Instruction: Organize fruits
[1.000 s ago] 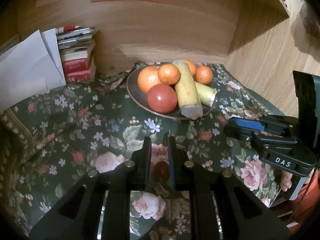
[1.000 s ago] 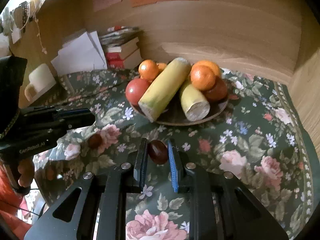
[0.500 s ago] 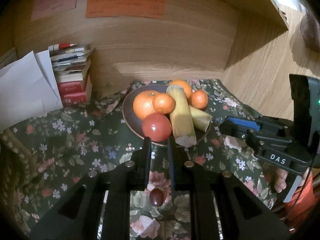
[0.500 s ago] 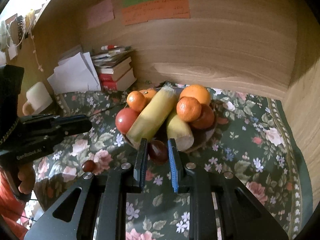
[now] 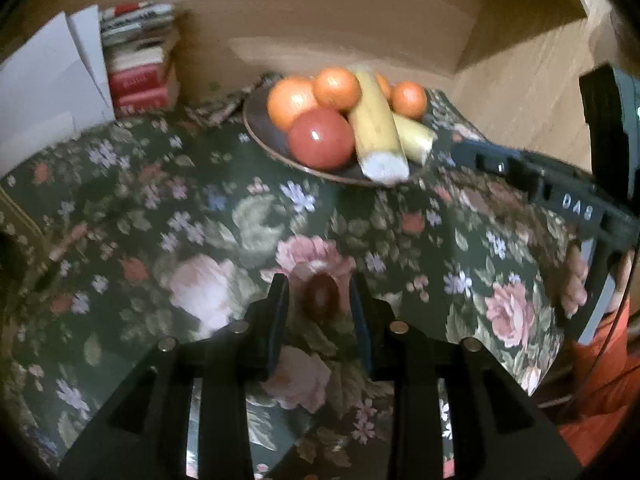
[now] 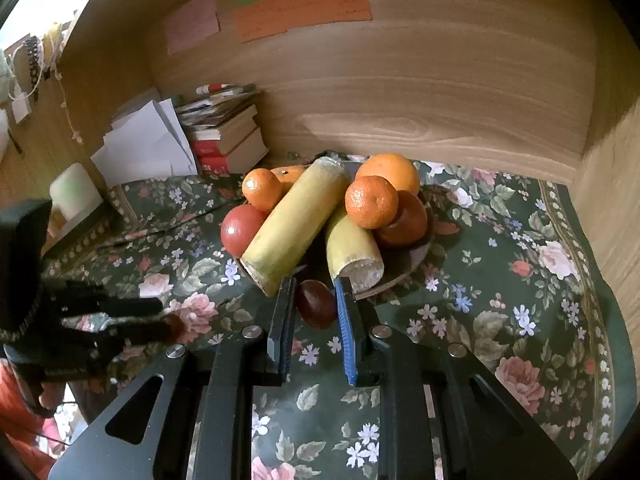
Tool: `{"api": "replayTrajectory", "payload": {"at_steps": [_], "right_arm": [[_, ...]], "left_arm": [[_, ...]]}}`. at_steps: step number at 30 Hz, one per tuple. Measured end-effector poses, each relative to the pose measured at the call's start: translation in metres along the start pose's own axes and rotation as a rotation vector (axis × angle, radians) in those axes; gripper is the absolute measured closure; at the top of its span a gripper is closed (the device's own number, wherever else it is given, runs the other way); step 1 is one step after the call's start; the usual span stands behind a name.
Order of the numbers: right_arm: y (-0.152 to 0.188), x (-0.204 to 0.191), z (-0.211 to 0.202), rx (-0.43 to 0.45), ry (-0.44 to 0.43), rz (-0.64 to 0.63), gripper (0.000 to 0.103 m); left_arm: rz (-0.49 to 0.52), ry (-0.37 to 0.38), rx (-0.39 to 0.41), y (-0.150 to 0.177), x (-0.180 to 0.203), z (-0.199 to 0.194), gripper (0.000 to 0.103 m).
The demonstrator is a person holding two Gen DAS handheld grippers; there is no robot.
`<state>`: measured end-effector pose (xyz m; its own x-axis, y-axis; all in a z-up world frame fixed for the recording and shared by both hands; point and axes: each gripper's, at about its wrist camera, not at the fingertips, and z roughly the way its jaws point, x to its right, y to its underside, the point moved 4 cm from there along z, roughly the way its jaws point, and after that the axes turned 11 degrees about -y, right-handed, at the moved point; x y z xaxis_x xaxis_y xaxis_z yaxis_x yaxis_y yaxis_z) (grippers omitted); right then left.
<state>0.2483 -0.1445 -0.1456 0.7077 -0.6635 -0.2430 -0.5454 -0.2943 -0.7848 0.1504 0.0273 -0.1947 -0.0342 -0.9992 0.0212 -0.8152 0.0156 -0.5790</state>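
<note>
A brown plate [image 5: 260, 138] [image 6: 404, 268] holds oranges [image 5: 289, 101], a red tomato [image 5: 320, 139] [image 6: 239, 232] and two yellow cane pieces [image 5: 376, 128] [image 6: 294, 222]. My right gripper [image 6: 316, 304] is shut on a dark brown chestnut [image 6: 316, 308], held in the air just in front of the plate. My left gripper [image 5: 320, 300] is open and low over the floral cloth, its jaws on either side of a second dark chestnut [image 5: 321, 298] lying on the cloth. The left gripper also shows in the right wrist view [image 6: 160, 320], blurred, with that chestnut [image 6: 174, 326] at its tips.
A stack of books [image 6: 224, 132] [image 5: 138, 68] and white papers [image 6: 148, 144] stand at the back left, with a pale mug [image 6: 76, 192] further left. Wooden walls close the back and right. The right gripper's body [image 5: 560, 196] is to the right in the left wrist view.
My left gripper came down over the loose chestnut and opened wider around it. My right gripper rose and moved toward the plate with its chestnut.
</note>
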Motion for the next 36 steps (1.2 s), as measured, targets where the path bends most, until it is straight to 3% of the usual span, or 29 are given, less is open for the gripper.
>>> {"api": "replayTrajectory", "payload": {"at_steps": [4,7,16,29,36], "right_arm": [[0.001,0.002,0.0,-0.005,-0.001,0.007,0.085],[0.001,0.002,0.0,-0.006,-0.002,0.006,0.085],[-0.007,0.007,-0.002,0.004,0.001,-0.004,0.085],[-0.048,0.012,-0.008,0.052,0.034,-0.072,0.085],[-0.074,0.019,0.008,0.048,0.039,-0.102,0.085]], "left_arm": [[0.011,-0.014,0.019,0.003,0.005,0.006,0.072],[0.027,-0.034,0.032,0.004,0.006,0.007,0.085],[0.011,-0.039,0.058,-0.016,0.002,0.005,0.086],[0.016,-0.058,0.212,-0.099,0.003,-0.024,0.086],[0.018,-0.027,0.221,-0.14,0.017,-0.009,0.086]]}}
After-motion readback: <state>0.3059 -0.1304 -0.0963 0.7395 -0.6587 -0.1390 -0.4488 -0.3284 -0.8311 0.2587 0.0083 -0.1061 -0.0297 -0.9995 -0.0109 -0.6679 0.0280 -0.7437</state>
